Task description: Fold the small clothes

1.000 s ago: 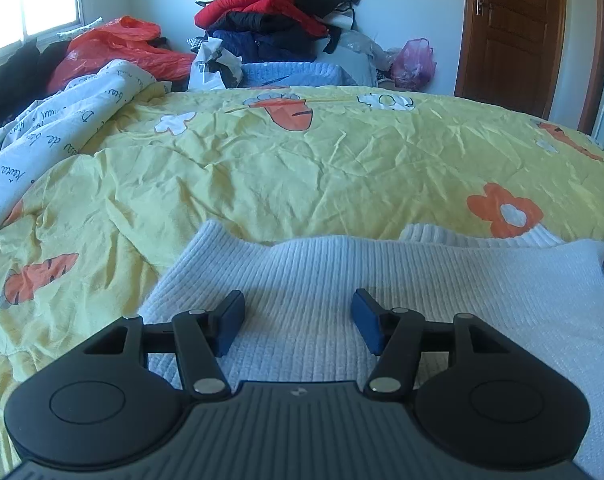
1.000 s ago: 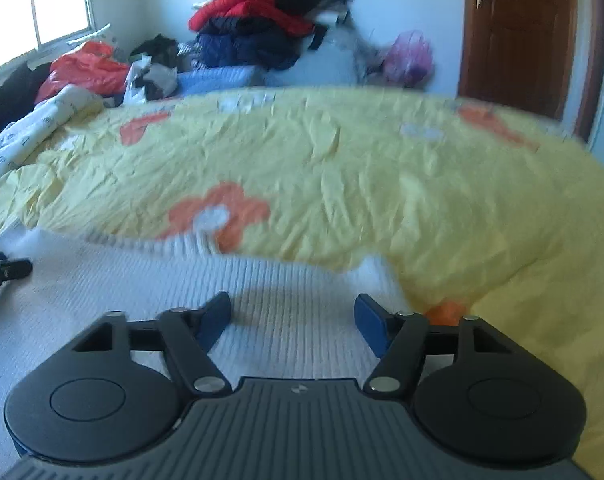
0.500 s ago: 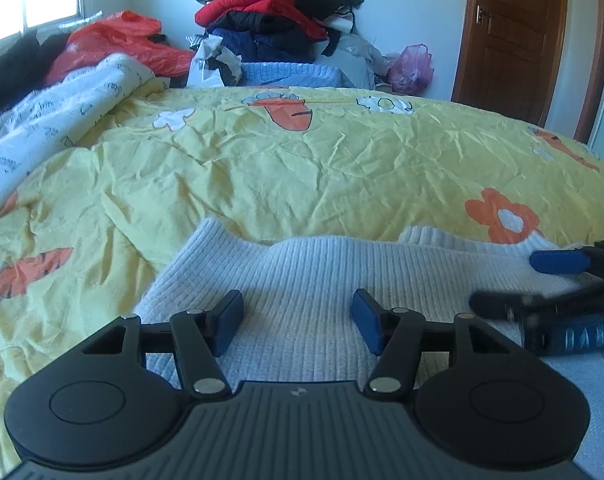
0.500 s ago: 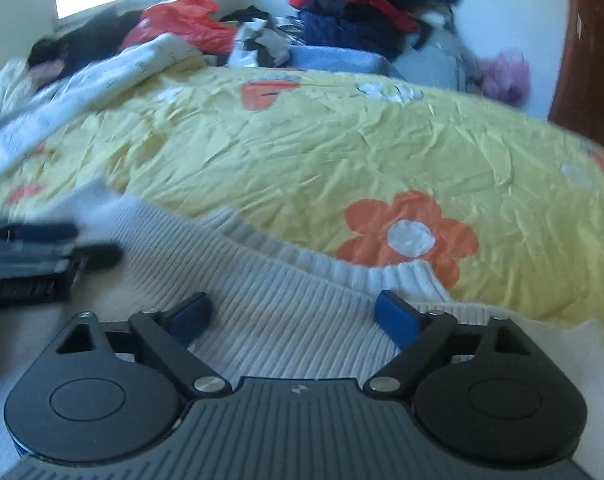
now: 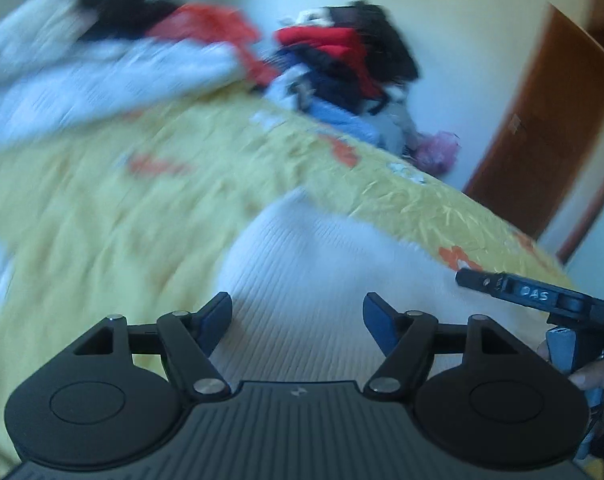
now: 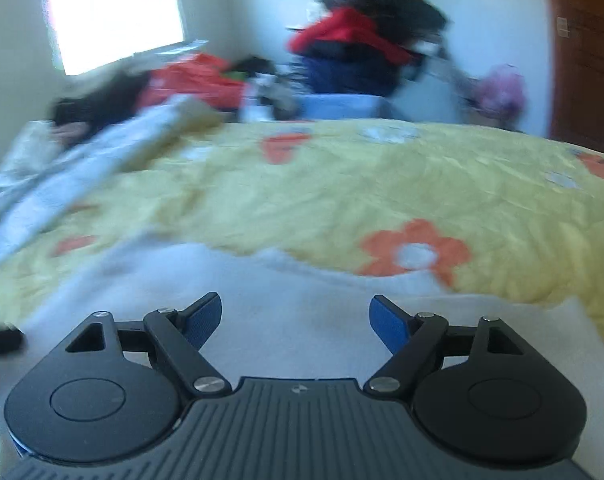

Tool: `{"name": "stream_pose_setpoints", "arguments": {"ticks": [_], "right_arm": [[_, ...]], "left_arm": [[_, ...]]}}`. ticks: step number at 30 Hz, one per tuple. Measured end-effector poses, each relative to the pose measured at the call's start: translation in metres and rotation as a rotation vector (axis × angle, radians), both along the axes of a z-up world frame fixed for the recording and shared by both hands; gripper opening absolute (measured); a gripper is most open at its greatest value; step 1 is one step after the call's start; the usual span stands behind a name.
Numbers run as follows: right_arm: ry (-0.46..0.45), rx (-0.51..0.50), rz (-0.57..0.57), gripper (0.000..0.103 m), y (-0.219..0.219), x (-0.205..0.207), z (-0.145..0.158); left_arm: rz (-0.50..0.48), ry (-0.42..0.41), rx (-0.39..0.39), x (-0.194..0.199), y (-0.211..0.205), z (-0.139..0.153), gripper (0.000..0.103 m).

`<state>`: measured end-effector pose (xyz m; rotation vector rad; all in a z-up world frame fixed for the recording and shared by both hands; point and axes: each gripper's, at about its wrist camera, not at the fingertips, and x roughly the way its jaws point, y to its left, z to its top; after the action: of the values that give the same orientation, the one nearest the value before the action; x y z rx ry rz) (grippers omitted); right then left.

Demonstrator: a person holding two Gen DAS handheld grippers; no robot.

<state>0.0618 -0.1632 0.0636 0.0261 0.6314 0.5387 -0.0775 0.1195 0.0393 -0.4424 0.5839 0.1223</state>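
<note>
A white ribbed knit garment (image 5: 322,248) lies spread on the yellow flowered bedspread (image 5: 121,220). My left gripper (image 5: 295,308) hovers over its left part, tilted. Its jaws are opening and nothing is between the blue pads. A black finger of the other gripper (image 5: 502,284) reaches in from the right, with a person's hand (image 5: 594,376) behind it. In the right wrist view the same garment (image 6: 281,280) fills the foreground. My right gripper (image 6: 294,308) is above it, with its jaws wide but closing and nothing between them. The picture is blurred by motion.
A tall pile of red, black and blue clothes (image 6: 362,52) stands beyond the bed's far edge, beside a pink bag (image 5: 438,152). A white printed quilt (image 5: 81,80) is bunched along the left side. A brown door (image 5: 542,140) is at the right and a bright window (image 6: 113,16) at the left.
The left wrist view has rolled and swung left, so the garment now sits right of centre. Both pairs of jaws stand wider than a second ago. The right gripper has come closer to the left one.
</note>
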Motion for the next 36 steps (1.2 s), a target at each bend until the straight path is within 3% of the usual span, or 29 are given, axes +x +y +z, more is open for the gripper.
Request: {"name": "stream_pose_setpoints", "arguments": {"ticks": [3,6,7,9,12,15,17,20,23,27,36], "right_arm": [[-0.029,-0.085,0.115,0.085,0.022,-0.019,-0.001],[-0.007,-0.196,0.138,0.092,0.044,-0.018,-0.021],[0.019,-0.177,0.113,0.098,0.043,-0.011,-0.027],[0.078,-0.129,0.090,0.100,0.038,0.002,-0.027],[0.076,-0.124,0.090,0.100,0.038,0.001,-0.028],[0.079,-0.093,0.087,0.100,0.034,0.000,-0.029],[0.079,-0.077,0.083,0.100,0.031,-0.001,-0.029],[0.080,-0.059,0.080,0.100,0.028,-0.002,-0.029],[0.081,-0.046,0.075,0.100,0.025,-0.003,-0.029],[0.082,-0.020,0.067,0.100,0.021,-0.004,-0.028],[0.093,0.020,0.063,0.100,0.015,-0.004,-0.028]], "left_arm": [[0.051,-0.012,-0.017,-0.026,0.002,-0.007,0.072],[0.079,-0.017,-0.033,-0.034,0.005,-0.006,0.072],[0.086,-0.006,-0.050,-0.034,0.006,-0.007,0.073],[0.092,0.036,-0.063,-0.036,0.009,-0.010,0.073],[0.081,0.092,-0.117,-0.041,0.010,-0.020,0.073],[0.092,0.084,-0.205,-0.047,0.012,-0.027,0.074],[0.105,0.077,-0.316,-0.043,0.019,-0.030,0.075],[0.111,0.076,-0.550,-0.029,0.028,-0.042,0.078],[0.164,0.064,-0.658,-0.016,0.033,-0.049,0.081],[0.208,0.065,-0.687,-0.007,0.030,-0.049,0.080],[0.272,0.065,-0.679,-0.012,0.032,-0.051,0.060]]}}
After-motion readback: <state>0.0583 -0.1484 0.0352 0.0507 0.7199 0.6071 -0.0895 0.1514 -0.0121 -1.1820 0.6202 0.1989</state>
